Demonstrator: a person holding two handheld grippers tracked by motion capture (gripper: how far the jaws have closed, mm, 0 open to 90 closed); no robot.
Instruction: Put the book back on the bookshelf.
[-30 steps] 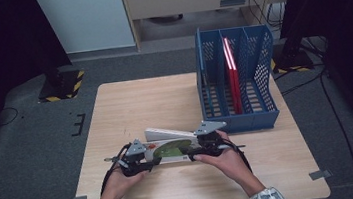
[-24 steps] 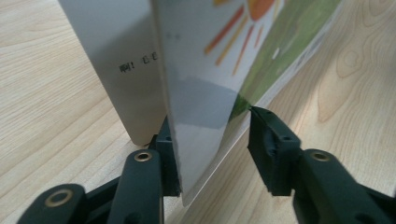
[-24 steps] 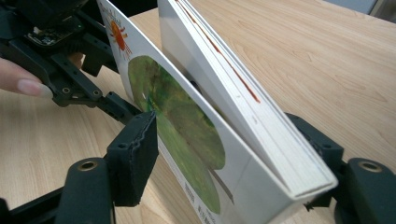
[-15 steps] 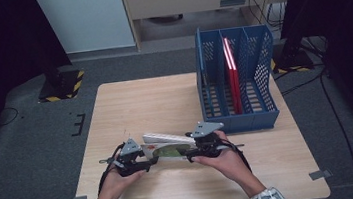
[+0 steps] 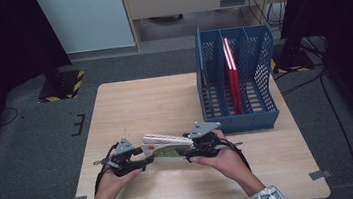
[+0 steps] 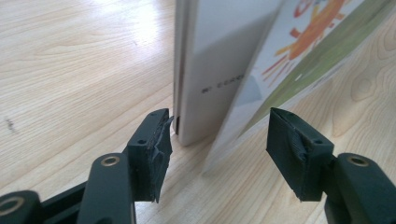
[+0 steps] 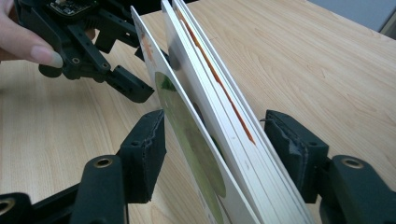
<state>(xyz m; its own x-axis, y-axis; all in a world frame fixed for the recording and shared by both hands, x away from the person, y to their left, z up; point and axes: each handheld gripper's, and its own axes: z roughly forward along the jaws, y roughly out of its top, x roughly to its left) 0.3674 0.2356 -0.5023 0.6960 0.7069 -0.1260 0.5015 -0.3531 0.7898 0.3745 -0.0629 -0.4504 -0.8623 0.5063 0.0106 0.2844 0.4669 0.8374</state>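
the book (image 5: 168, 145) sits near the 6 o'clock edge of the tabletop (image 5: 164, 101), between your two hands, its cover parted from the pages and one long edge raised. in the left gripper view its end (image 6: 210, 93) stands between the jaws, with the picture cover (image 6: 299, 56) leaning off to 2 o'clock.

your left hand-held gripper (image 5: 138, 160) is at the book's 9 o'clock end. its jaws have just been opening and now stand half wide; one pad (image 6: 159, 144) is just beside the book's corner, the other well clear, so it grips nothing.

your right hand-held gripper (image 5: 190, 150) is at the book's 3 o'clock end. its jaws have just been closing, with the book (image 7: 210, 130) between them. the pads (image 7: 149, 149) sit close on either side of it; whether they press on it i cannot tell.

a blue file rack (image 5: 239, 117) stands at 2 o'clock from the book, well apart, with a red folder (image 5: 233, 78) upright in its middle slot.
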